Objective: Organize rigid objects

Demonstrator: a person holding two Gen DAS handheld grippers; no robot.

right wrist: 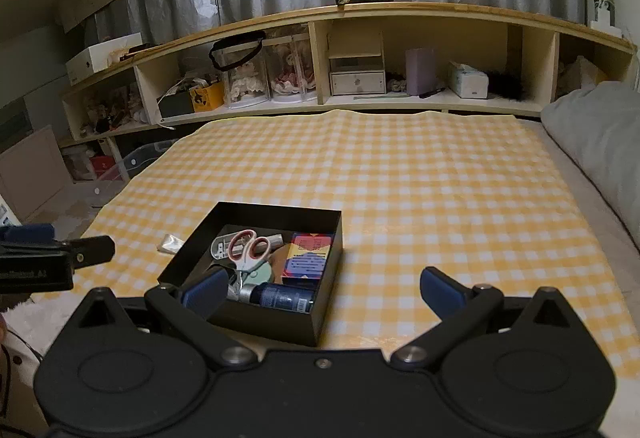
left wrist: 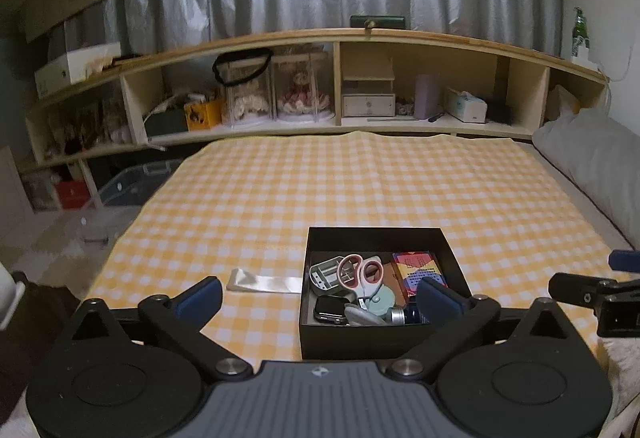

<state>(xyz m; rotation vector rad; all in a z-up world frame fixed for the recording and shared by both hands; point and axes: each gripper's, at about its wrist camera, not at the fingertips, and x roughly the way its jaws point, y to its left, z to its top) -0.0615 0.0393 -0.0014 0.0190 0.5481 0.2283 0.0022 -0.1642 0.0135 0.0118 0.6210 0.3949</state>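
Note:
A black open box (left wrist: pixel 376 236) (right wrist: pixel 276 215) sits on the yellow checked cloth (left wrist: pixel 360 181) (right wrist: pixel 420 189). It holds pink-handled scissors (left wrist: pixel 362 272) (right wrist: pixel 249 250), a colourful card box (left wrist: pixel 418 270) (right wrist: pixel 307 258), a dark blue bottle (right wrist: pixel 282 298), a smartwatch (left wrist: pixel 330 309), a grey plastic piece (left wrist: pixel 326 272) and a mint round item (left wrist: pixel 380 298). My left gripper (left wrist: pixel 318 298) is open and empty, just before the box's near wall. My right gripper (right wrist: pixel 322 290) is open and empty, over the box's near right corner. A clear plastic wrapper (left wrist: pixel 264 282) (right wrist: pixel 170 242) lies left of the box.
A wooden shelf unit (left wrist: pixel 340 77) (right wrist: pixel 352 49) with dolls, boxes and tissues runs along the far side. A grey pillow (left wrist: pixel 596 157) (right wrist: pixel 600 133) lies at the right. The cloth's left edge drops to the floor with plastic bins (left wrist: pixel 132 181).

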